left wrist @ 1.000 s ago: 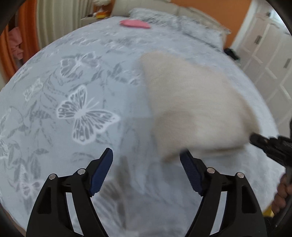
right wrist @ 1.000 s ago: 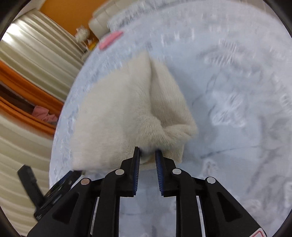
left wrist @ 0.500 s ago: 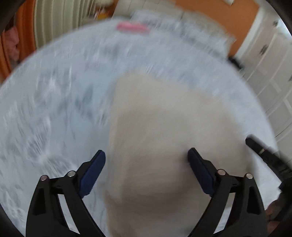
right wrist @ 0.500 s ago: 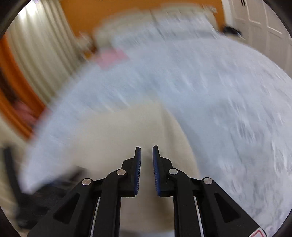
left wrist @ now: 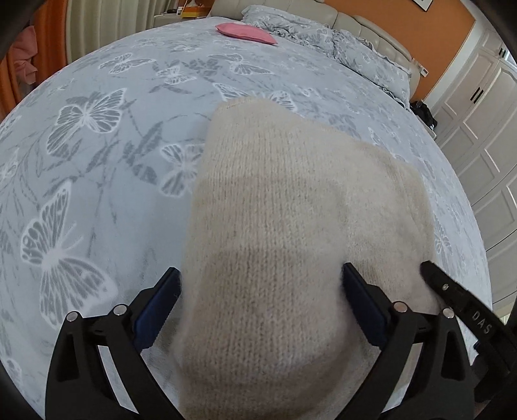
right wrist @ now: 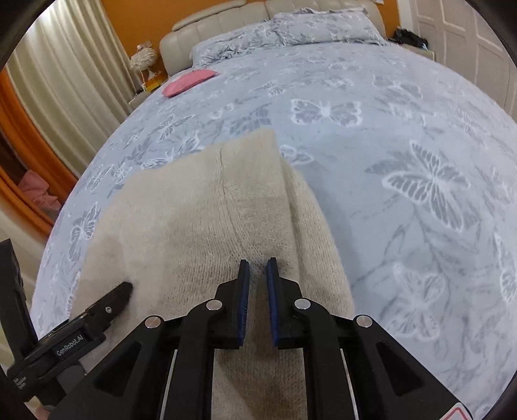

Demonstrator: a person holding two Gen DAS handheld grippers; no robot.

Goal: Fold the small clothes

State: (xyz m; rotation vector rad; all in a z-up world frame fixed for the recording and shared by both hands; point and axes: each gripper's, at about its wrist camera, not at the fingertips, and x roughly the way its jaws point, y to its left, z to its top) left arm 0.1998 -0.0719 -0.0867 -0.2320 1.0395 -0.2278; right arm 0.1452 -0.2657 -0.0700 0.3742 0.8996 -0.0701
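We find the cream knit garment [left wrist: 284, 245] lying on the bed [left wrist: 97, 161], its long axis running away from both tongs. The left tongs [left wrist: 258, 310] are opening wide, the knit between the pads but unpressed. The right tongs [right wrist: 258, 290], nearly closed, pinch a ridge of knit near its right fold; we judge them better placed.

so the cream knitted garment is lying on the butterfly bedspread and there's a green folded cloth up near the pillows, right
Not quite: the folded cloth near the pillows is pink, not green, as the right wrist view shows and the left wrist view confirms. The rest holds: the cream knitted garment lies on the butterfly bedspread.
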